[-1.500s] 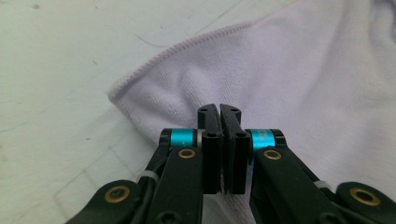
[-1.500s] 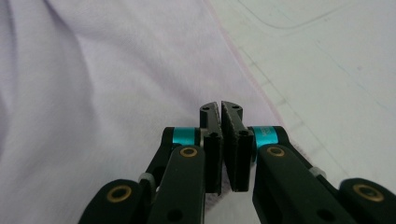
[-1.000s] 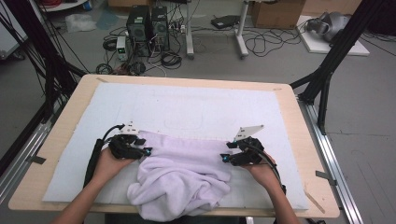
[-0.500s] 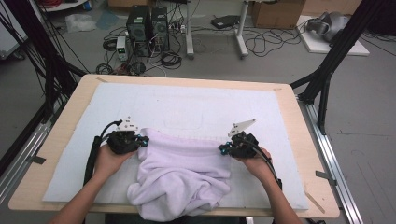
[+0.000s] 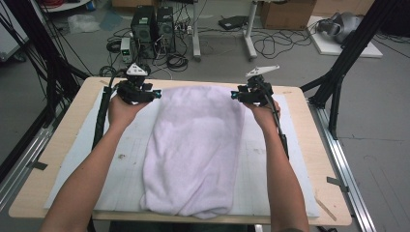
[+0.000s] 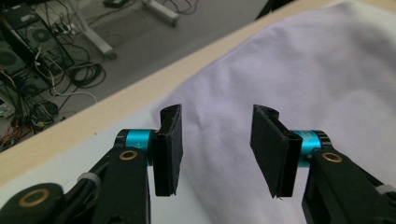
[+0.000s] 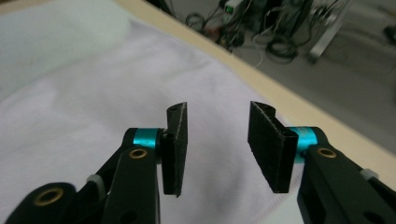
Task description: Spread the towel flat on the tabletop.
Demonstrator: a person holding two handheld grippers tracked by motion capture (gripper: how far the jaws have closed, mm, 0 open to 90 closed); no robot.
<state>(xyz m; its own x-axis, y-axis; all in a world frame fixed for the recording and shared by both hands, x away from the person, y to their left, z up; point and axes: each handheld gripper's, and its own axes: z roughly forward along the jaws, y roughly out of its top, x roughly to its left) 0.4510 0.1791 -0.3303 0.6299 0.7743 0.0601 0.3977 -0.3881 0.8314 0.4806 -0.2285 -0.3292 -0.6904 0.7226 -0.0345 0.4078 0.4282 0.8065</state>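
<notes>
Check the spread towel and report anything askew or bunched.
The white towel lies spread along the mat, slightly skewed: its far edge is wide, its near end narrower, rounded and rumpled, overhanging the mat's near edge. Both tools stand open above the far corners.

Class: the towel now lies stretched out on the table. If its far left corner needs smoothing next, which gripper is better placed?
Left. The left gripper hovers open at the towel's far left corner; the right gripper, also open, is at the far right corner.

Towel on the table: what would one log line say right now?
towel: spread flat | left gripper: jaws just opened, empty | right gripper: jaws just opened, empty
</notes>
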